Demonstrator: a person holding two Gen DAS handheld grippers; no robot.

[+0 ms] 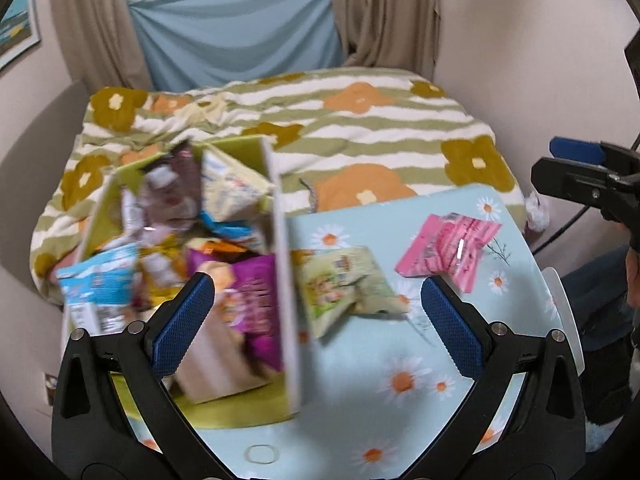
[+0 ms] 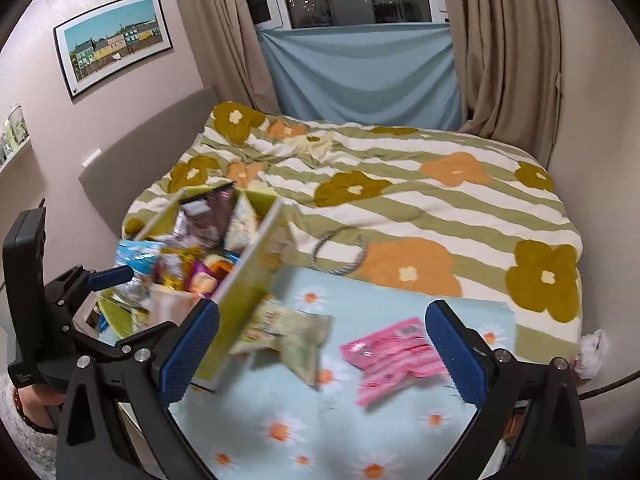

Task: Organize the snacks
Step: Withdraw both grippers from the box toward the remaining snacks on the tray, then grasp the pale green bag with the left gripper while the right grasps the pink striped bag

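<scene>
Both of your grippers stand wide open and hold nothing: the left gripper (image 1: 316, 304) hovers over the right wall of the snack box (image 1: 286, 280), and the right gripper (image 2: 322, 334) frames two loose packets. Between its fingers lie the green packet (image 2: 288, 336), just beside the box, and the pink packet (image 2: 394, 360), apart from it. All of these rest on the daisy-print table (image 2: 280, 420), in front of the striped flower bedspread (image 2: 400, 200).

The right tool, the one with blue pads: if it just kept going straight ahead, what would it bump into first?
Probably the pink snack packet lying on the daisy-patterned table, just ahead between the right tool's open pads. The green packet lies a little left of that line. Depth is hard to judge here.
</scene>
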